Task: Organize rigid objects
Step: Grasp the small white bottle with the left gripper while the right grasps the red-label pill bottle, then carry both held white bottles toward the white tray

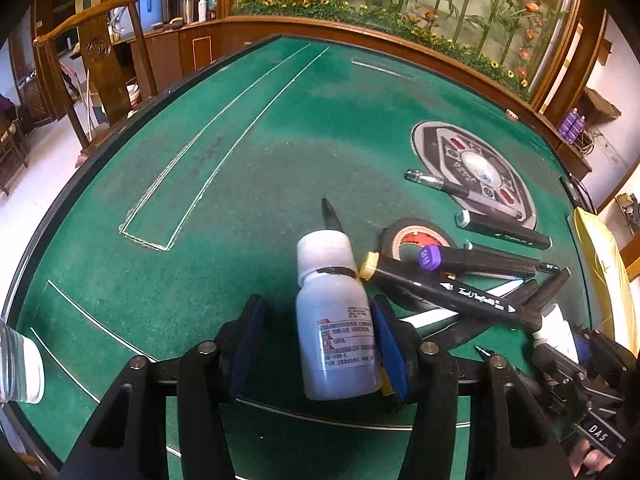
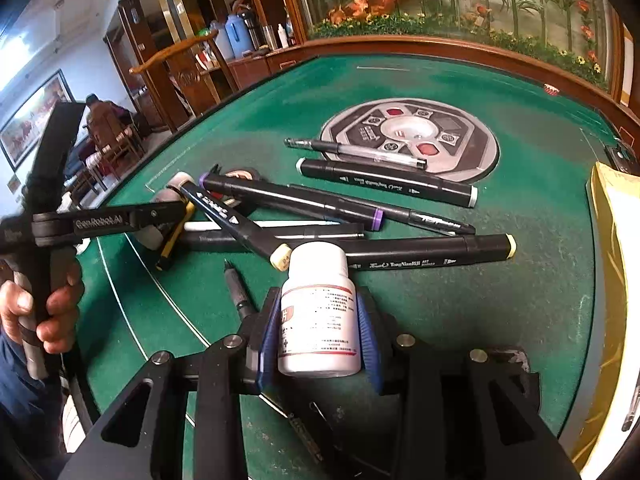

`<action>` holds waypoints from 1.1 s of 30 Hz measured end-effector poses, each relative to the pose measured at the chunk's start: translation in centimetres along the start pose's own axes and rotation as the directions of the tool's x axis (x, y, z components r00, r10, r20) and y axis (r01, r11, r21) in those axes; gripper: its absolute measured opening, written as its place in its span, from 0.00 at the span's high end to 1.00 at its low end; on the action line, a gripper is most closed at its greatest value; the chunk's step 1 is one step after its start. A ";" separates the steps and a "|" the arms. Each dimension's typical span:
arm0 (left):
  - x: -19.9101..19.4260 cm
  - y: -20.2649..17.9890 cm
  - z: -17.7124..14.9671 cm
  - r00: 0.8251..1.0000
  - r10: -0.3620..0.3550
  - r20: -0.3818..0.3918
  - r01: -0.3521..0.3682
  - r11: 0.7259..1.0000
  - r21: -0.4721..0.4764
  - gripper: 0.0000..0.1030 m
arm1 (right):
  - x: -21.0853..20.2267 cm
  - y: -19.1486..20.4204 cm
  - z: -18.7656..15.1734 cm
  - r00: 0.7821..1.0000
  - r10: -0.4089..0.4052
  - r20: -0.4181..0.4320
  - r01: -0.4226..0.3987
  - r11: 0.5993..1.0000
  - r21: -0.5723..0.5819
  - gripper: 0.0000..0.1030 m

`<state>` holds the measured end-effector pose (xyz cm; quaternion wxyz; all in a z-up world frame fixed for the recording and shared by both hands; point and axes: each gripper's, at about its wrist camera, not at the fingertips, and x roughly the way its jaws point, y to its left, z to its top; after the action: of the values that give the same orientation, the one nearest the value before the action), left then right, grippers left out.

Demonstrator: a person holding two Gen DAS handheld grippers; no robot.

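Observation:
In the left wrist view a white plastic bottle (image 1: 338,320) lies between my left gripper's blue pads (image 1: 390,340); the left pad stands a little off it, so the left gripper (image 1: 320,340) is open around it. In the right wrist view my right gripper (image 2: 318,330) is shut on a second white bottle (image 2: 318,312), its pads pressed on both sides. Several black markers (image 2: 384,178) and pens lie piled on the green table (image 2: 500,300). A tape roll (image 1: 416,240) and black pliers (image 1: 330,214) lie by the left bottle.
A round grey control panel (image 2: 460,160) is set in the table's middle. A yellow packet (image 2: 616,240) lies at the right edge. A clear jar (image 1: 20,372) stands at the left edge. A wooden chair (image 1: 96,52) and a planter wall stand beyond the table.

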<state>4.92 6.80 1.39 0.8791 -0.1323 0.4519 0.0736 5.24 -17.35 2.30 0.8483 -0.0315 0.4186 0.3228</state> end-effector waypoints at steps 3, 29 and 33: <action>-0.3 -0.3 -0.4 1.000 -0.010 0.015 0.011 1.000 -0.011 0.64 | -0.7 -1.3 -0.1 0.997 0.072 0.039 -0.075 0.995 0.060 0.67; -4.1 -1.8 -2.3 0.993 0.055 0.107 -0.059 0.998 0.035 0.65 | -2.1 -1.6 -0.4 0.989 0.116 0.097 -0.123 0.990 0.069 0.67; -5.2 -3.6 -2.3 0.992 0.012 0.124 -0.021 0.998 0.065 0.65 | -2.3 -1.7 -0.4 0.987 0.115 0.114 -0.124 0.990 0.073 0.67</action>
<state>1.03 2.63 5.01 0.9087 -0.0944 0.4000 0.0738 4.91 -20.06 3.39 0.8496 0.0452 0.3853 0.3573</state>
